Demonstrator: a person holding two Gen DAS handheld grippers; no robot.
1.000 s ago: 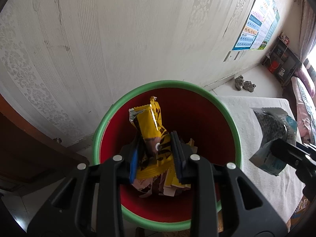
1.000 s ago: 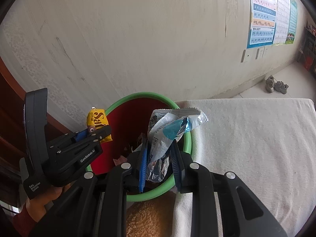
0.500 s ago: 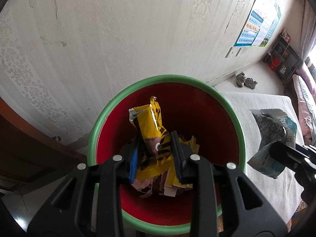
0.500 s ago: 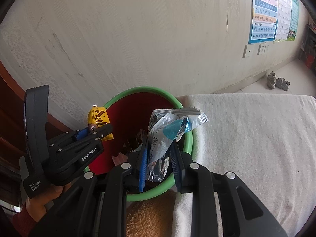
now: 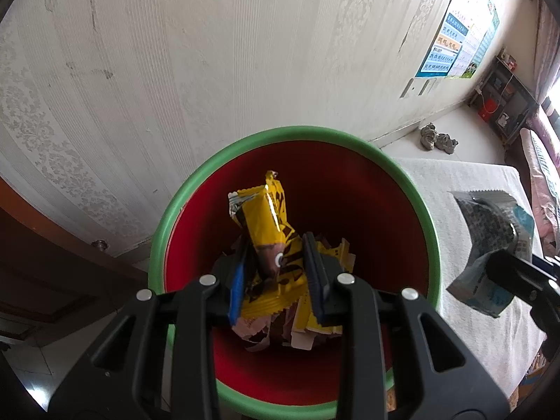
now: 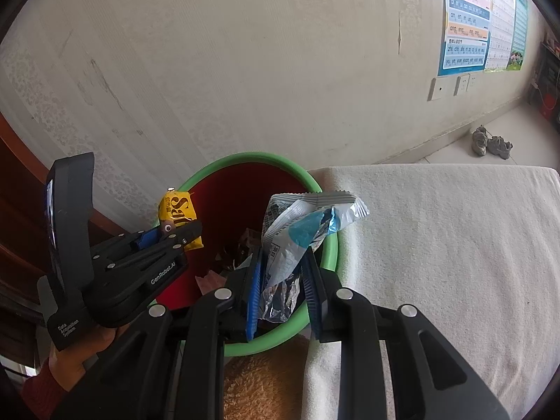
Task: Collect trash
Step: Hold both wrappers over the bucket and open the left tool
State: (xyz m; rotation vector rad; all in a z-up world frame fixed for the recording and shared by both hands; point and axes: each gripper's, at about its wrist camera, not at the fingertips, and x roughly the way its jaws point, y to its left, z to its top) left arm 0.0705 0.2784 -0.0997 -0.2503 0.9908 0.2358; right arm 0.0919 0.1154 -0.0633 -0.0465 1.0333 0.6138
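Left wrist view: left gripper (image 5: 276, 273) jaws clamped yellow foil snack wrapper (image 5: 269, 241) above red green-rimmed plastic bin (image 5: 168, 224), scraps already inside. Right gripper (image 6: 281, 274) jaws pinched silver-blue foil packet (image 6: 297, 234) over rim. Both drops remained.

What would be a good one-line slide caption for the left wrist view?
Left gripper holds a yellow snack wrapper over the red bin with green rim, trash already inside.

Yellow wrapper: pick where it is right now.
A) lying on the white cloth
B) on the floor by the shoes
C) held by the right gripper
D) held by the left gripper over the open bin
D: the left gripper is shut on the yellow wrapper, which hangs above the red inside of the bin; the right gripper holds a silver-blue wrapper instead.
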